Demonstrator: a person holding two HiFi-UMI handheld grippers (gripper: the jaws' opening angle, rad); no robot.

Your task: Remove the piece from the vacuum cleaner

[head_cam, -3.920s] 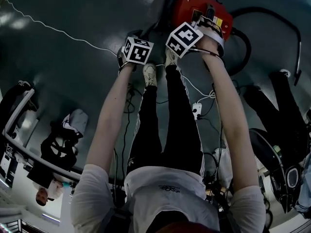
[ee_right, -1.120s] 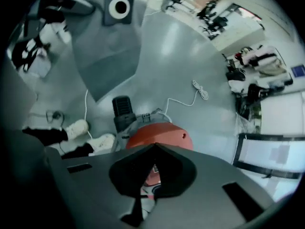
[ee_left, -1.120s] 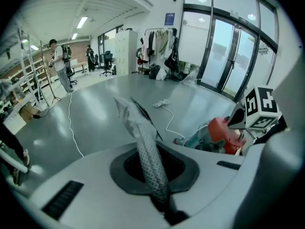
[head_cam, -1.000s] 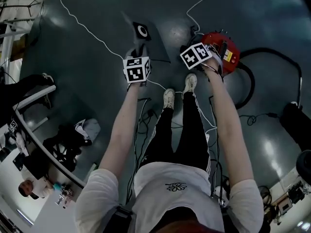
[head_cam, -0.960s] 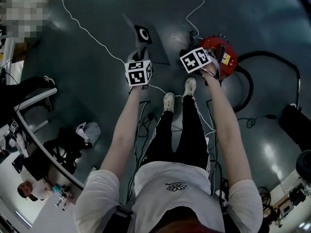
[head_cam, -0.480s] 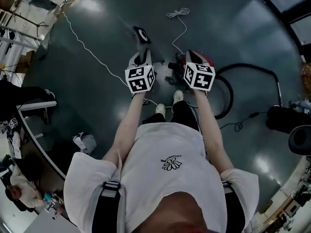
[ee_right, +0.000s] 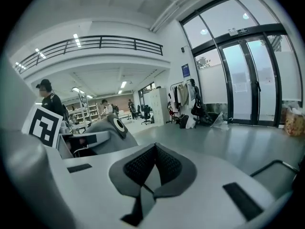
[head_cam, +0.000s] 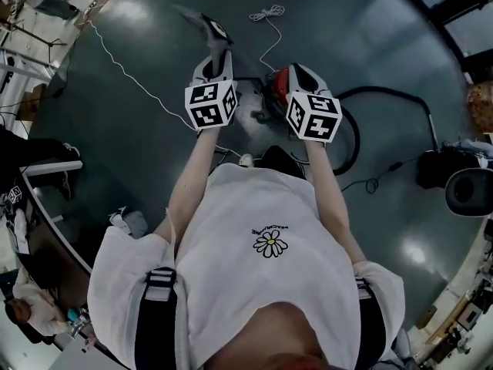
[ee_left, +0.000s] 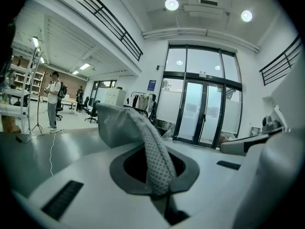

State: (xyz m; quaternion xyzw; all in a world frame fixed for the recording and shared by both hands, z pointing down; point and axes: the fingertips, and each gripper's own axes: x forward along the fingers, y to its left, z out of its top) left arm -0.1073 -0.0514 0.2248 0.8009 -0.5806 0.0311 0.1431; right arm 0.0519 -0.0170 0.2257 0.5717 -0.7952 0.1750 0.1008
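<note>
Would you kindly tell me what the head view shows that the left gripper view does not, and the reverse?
Only the head view shows the red vacuum cleaner on the floor, its black hose and the white cord. Only the left gripper view shows the glass doors and a standing person far off. Both show the left hand-held gripper shut on the grey piece, held clear of the vacuum cleaner.

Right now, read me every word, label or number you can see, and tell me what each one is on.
No text here reads clearly.
T-shirt: small chest print, too small to read.
Blue sign: blurred, unreadable.
Marker cube: black-and-white square pattern, no letters.
Grey piece: a white ring mark, no words.
</note>
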